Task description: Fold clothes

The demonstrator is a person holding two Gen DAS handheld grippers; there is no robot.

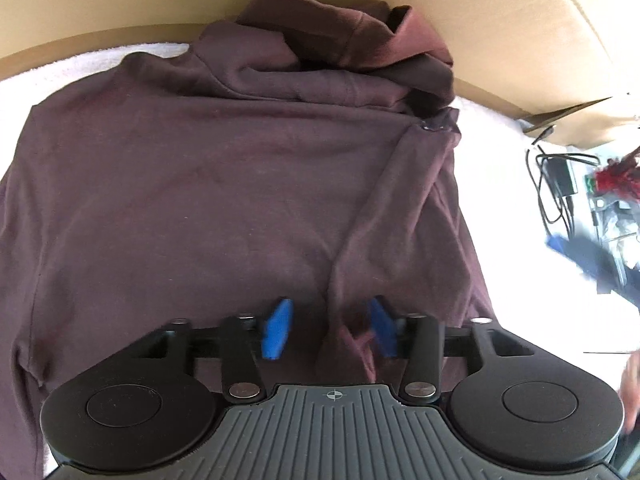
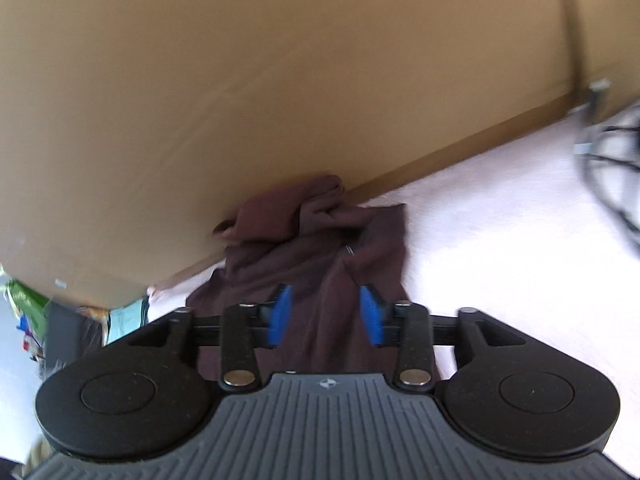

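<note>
A maroon hoodie [image 1: 208, 184] lies flat on a white fleecy surface [image 1: 504, 184], its hood [image 1: 360, 52] bunched against a cardboard wall. One sleeve [image 1: 392, 200] is folded diagonally across the body, and its cuff ends between the blue pads [image 1: 276, 328] of my left gripper [image 1: 329, 328]. That gripper is open, low over the hem, with a gap beside the cuff. In the right wrist view my right gripper [image 2: 326, 314] hovers open above the hoodie [image 2: 320, 280], with nothing pinched between its blue pads [image 2: 372, 316]. The picture there is blurred.
A tall cardboard wall [image 1: 500, 20] runs along the far side of the surface. Black cables and a charger [image 1: 560, 184] lie off the right edge with small clutter. A blurred blue and black tool [image 1: 580, 256] and a hand [image 1: 632, 384] show at the right.
</note>
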